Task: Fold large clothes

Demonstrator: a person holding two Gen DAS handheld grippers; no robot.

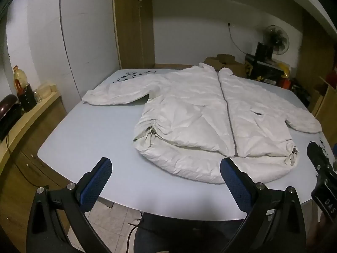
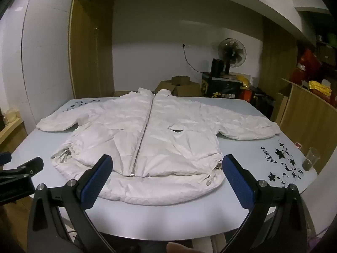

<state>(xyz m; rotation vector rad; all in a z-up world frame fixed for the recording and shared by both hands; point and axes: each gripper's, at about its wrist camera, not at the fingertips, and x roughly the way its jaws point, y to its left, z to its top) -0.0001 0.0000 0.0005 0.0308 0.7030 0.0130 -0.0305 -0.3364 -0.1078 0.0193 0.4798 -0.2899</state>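
- Left wrist view shows the white jacket (image 1: pixel 212 113) lying front-up and zipped on the pale worktop (image 1: pixel 90 139), collar at the far edge, hem nearest the camera, both sleeves spread outward
- Left gripper (image 1: pixel 164 181) hovers off the near worktop edge with fingers wide apart and nothing between them; its right pad sits just in front of the hem
- Right gripper (image 2: pixel 166 175) likewise stands apart and empty, framing the hem either side of the zip (image 2: pixel 143 135)
- Judgement: folding has not begun; the step in hand is the first grasp
- Advice: take each sleeve near its cuff, pinch both fabric layers, and lay it across the chest before doubling the body hem to collar
- Advice: keep the zip straight as the fold axis; padded, slippery-looking cloth may spring back, so press each fold flat before letting go
- Risk: the plastic cup (image 2: pixel 311 158) stands near the right sleeve (image 2: pixel 248 126); a swept sleeve could tip it
- Drawstring toggles at both hem sides are small and unclear
- Jacket back, and whether a hood lies behind the collar, are hidden
- Fisheye curvature bends the worktop edges; its right corner is cut off in the left wrist view
- Cup contents look dark but cannot be identified
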